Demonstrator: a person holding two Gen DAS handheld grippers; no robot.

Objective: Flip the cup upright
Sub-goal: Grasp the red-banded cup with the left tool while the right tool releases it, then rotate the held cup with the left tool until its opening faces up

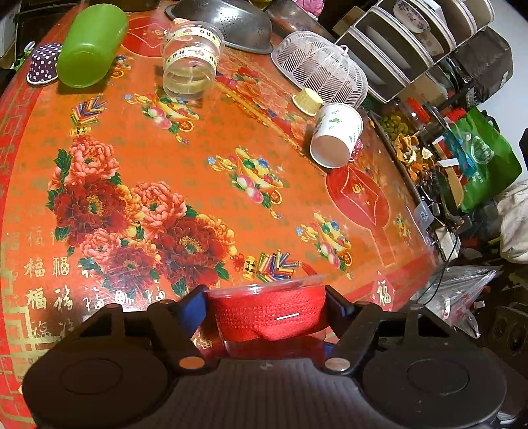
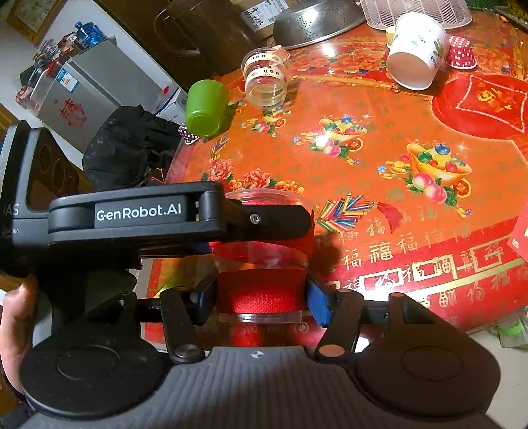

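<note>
A clear plastic cup with a red woven sleeve point(image 1: 269, 313) stands at the near edge of the red flowered table point(image 1: 204, 171). My left gripper point(image 1: 267, 307) is shut on it, one blue pad on each side. In the right wrist view the same cup point(image 2: 260, 264) stands mouth up, with the left gripper point(image 2: 264, 221) across its upper part. My right gripper point(image 2: 260, 303) holds the cup lower down, its blue pads point(image 2: 318, 305) pressed on both sides.
A green cup point(image 1: 90, 46), a clear taped cup point(image 1: 191, 61) and a white paper cup point(image 1: 336, 135) lie on their sides. A purple dotted cup point(image 1: 43, 62) and a yellow cup point(image 1: 307, 100) stand upside down. A colander point(image 1: 227, 23) and white basket point(image 1: 320, 69) sit behind.
</note>
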